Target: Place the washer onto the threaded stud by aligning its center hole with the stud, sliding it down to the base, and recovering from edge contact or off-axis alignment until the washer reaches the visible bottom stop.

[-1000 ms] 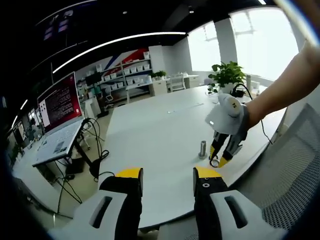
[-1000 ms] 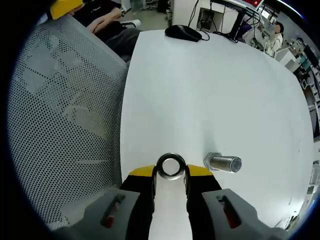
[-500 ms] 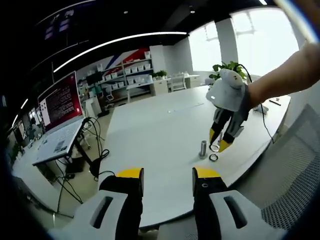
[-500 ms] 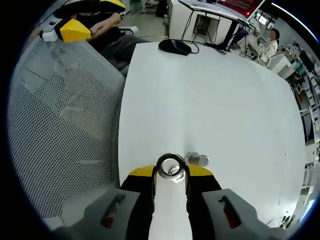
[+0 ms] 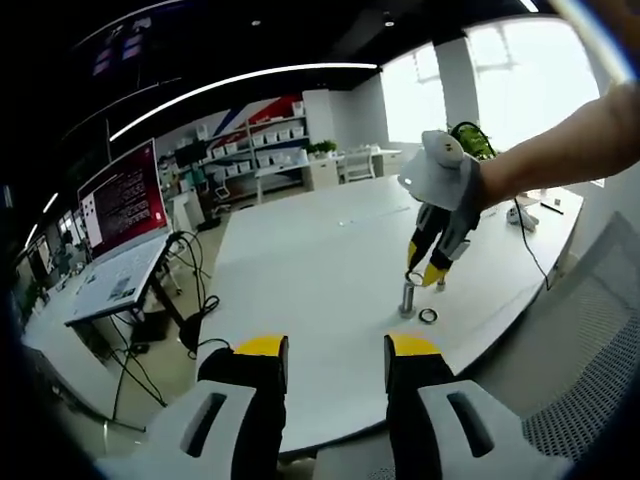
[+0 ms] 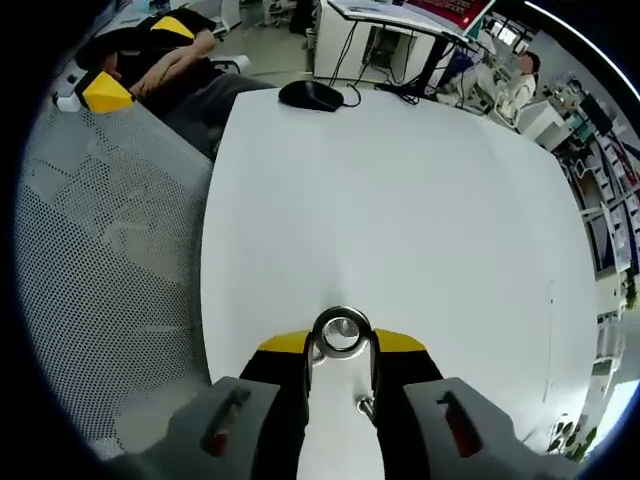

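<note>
A washer (image 6: 341, 333) is clamped in the right gripper (image 6: 341, 345) mid-frame, above the stud (image 5: 407, 298), while the left gripper (image 5: 326, 350) is held open, empty.

Over the last second the right claw (image 5: 424, 277) has lifted off the surface (image 5: 300, 290) and swung across until it hangs directly above the stud (image 5: 407, 299). In the right gripper view the stud (image 6: 366, 407) has slid from beside the gripped washer (image 6: 340, 331) to below it, between the jaws.
</note>
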Motion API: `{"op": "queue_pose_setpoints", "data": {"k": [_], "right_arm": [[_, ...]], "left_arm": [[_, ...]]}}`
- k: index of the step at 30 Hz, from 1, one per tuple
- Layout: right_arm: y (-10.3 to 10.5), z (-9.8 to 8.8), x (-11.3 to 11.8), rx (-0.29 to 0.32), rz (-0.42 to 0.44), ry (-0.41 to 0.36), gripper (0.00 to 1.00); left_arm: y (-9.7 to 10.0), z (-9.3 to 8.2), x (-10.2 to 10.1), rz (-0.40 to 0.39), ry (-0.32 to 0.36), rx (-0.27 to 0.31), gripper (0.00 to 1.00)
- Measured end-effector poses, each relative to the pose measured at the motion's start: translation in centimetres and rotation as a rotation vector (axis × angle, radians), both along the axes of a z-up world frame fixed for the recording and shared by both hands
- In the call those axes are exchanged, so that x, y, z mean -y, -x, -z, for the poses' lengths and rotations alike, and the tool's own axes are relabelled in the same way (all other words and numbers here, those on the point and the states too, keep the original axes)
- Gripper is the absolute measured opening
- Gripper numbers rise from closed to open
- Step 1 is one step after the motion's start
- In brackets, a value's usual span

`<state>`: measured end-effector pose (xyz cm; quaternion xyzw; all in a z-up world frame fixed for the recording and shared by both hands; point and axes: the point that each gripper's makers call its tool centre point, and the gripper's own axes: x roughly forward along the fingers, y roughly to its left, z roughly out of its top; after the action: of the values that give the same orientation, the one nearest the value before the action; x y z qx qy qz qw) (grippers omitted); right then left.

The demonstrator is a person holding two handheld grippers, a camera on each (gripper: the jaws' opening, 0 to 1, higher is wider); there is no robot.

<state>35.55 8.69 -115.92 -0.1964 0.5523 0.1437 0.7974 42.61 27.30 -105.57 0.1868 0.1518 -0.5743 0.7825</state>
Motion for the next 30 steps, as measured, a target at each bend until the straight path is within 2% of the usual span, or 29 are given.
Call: {"op": "queue_pose_setpoints", "data": {"k": [4, 12, 23, 30], "right_arm": [[-0.1, 0.4, 0.2, -0.025, -0.014, 0.022, 0.24], [-0.1, 1.4, 0.4, -0.080, -0.014, 0.013, 0.24], [-0.2, 2.6, 0.3, -0.102, -0.019, 0.021, 0.24], [-0.2, 4.1, 0.4, -0.125, -0.027, 0.020, 0.24]], "left_arm": [[0.0, 0.0, 0.0, -0.003, 0.001, -0.001, 0.36], [0.1, 0.1, 0.0, 0.001, 0.002, -0.008, 0.36], [0.1, 0.1, 0.0, 0.001, -0.005, -0.011, 0.35], [0.1, 0.2, 0.0, 0.000, -0.011, -0.012, 0.34]]}}
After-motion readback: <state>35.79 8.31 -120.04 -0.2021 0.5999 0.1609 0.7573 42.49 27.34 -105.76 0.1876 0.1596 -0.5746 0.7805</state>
